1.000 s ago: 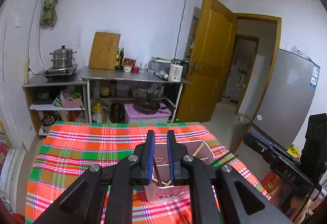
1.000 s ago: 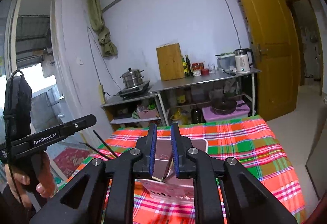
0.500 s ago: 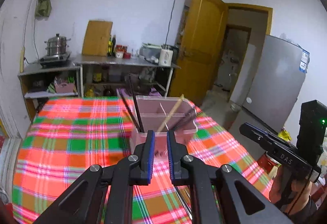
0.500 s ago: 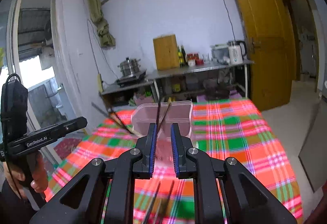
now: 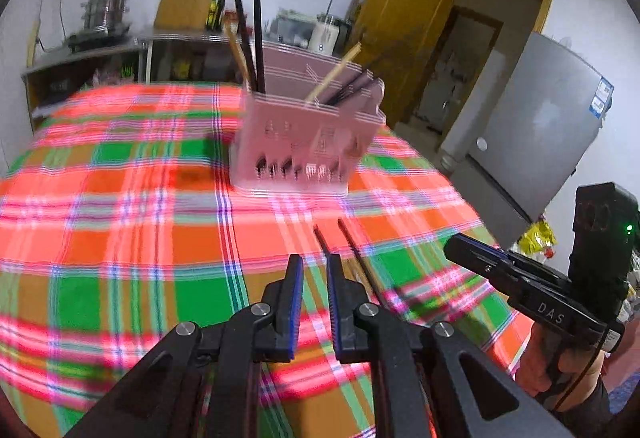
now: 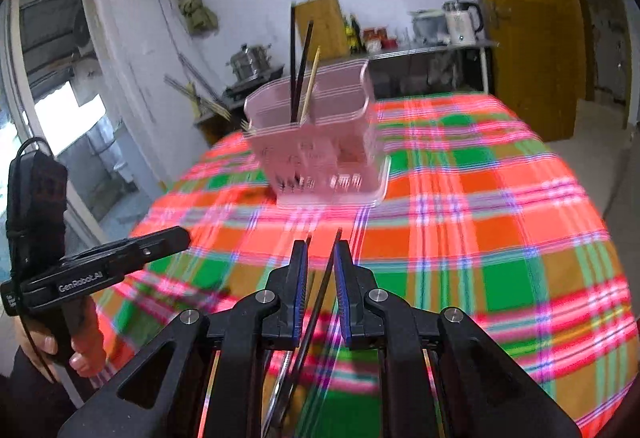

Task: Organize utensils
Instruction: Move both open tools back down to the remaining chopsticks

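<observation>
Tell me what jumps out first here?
A bright red, green and orange checked tablecloth fills both views. On it stands a pale pink plastic utensil holder with dark and wooden chopsticks poking up. Nearer, two loose dark chopsticks lie on the cloth just beyond the left gripper.

Matte black left claw [image 5: 311, 274] and right claw [image 6: 321, 262], blue ribbed pads [image 5: 296, 298], silver screws; blurry white lettering, perhaps "GenRobot.AI".

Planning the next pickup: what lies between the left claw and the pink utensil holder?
In the left wrist view, two dark chopsticks lie on the plaid tablecloth between the left claw and the pink utensil holder.
</observation>
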Demonstrator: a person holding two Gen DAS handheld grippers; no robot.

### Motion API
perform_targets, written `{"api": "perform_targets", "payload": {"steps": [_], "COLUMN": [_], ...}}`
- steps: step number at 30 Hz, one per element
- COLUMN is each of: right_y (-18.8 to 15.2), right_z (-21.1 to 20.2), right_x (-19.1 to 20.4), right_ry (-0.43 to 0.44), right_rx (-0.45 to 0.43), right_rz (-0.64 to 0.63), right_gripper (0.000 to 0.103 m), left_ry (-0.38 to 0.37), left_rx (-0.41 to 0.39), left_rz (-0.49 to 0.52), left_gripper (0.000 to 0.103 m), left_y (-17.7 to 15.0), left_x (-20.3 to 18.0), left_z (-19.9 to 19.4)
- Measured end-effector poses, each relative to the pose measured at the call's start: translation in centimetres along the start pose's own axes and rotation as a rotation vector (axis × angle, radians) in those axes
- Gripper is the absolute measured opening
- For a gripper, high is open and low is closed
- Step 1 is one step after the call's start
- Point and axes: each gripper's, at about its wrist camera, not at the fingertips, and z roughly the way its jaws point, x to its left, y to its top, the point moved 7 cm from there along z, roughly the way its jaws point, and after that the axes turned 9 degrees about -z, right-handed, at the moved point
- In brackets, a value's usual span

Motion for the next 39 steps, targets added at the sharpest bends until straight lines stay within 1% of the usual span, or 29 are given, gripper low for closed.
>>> {"api": "perform_targets", "payload": {"steps": [3,9,11,13,15,17,21,26,34,39], "right_y": [-1.2,-2.4,-2.5,-2.6,-2.6,-2.7,-2.7,-2.8,-2.8,-2.9], "right_z": [1.1,2.2,2.1,1.9,1.8,1.7,1.5,1.4,1.1,0.9], "right_x": [0.6,1.0,0.9,0.5,0.2,0.0,-0.5,-0.8,-0.6,-0.7], "right_ry": [0.018,0.033,0.033,0.032,0.029,0.028,0.027,0.028,0.038,0.042], "right_rx": [0.042,0.08,0.081,0.078,0.076,0.073,0.068,0.064,0.052,0.049], "right_rz": [-0.017,-0.027,-0.019,-0.006,0.001,0.005,0.016,0.027,0.029,0.033], "right_gripper": [0.011,0.011,0.011,0.011,0.011,0.011,0.011,0.011,0.011,0.011], "left_ry": [0.005,0.002,-0.005,-0.007,-0.007,0.005,0.057,0.111,0.143,0.168], "left_rx": [0.041,0.096,0.112,0.122,0.133,0.141,0.163,0.132,0.108,0.103], "left_rz": [-0.005,-0.011,-0.015,-0.013,-0.009,-0.001,0.006,0.047,0.048,0.072], "left_gripper": [0.011,0.011,0.014,0.021,0.024,0.024,0.024,0.024,0.026,0.022], "left_y": [-1.3,-2.7,-3.1,-3.3,-3.5,-3.8,-4.4,-4.7,-5.4,-5.7], "left_x": [0.2,-0.1,-0.4,-0.9,-1.4,-1.7,-1.8,-2.4,-2.2,-1.7], "left_z": [1.2,2.7,3.2,3.6,4.0,4.5,5.8,6.2,5.6,5.2]}}
